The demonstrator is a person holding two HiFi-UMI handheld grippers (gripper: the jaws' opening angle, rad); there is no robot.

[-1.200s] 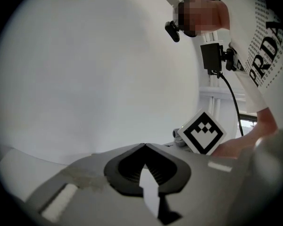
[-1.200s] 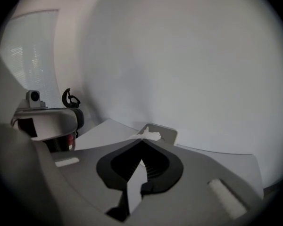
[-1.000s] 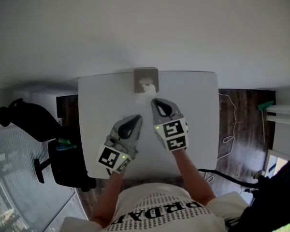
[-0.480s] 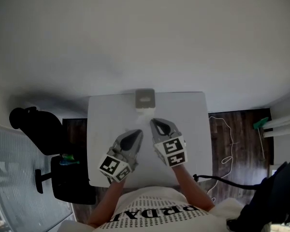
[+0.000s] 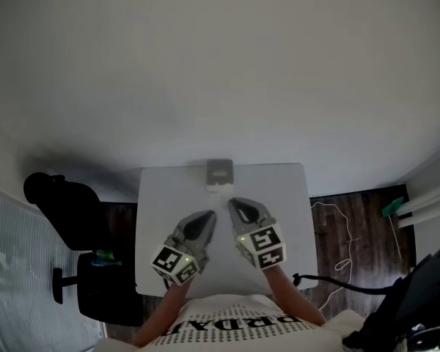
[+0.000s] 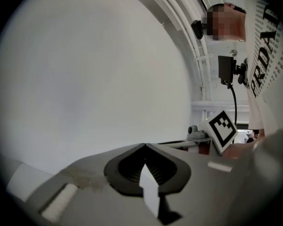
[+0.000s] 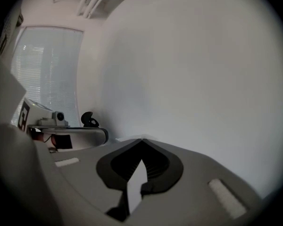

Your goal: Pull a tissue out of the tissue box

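White table (image 5: pixel 279 196) against a blank wall (image 5: pixel 220 64). The tissue box (image 5: pixel 219 171) sits at the far edge, centred, straight ahead of both grippers. The right gripper (image 5: pixel 234 204) is nearer, tips just short of the box; the left gripper (image 5: pixel 207 218) sits further back beside it. Both sets of jaws are pinched together with nothing in them. Right looks the better pick for the pull.

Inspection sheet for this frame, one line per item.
Surface: white table.
Job's things: tissue box at the table's far edge; too small to tell whether a tissue sticks out.
Clutter: nothing seen.
Grippers: left gripper and right gripper both shut, empty, short of the box.
Cables: black cable and pale cord on the floor, right.
Surroundings: black chair left; white wall behind.
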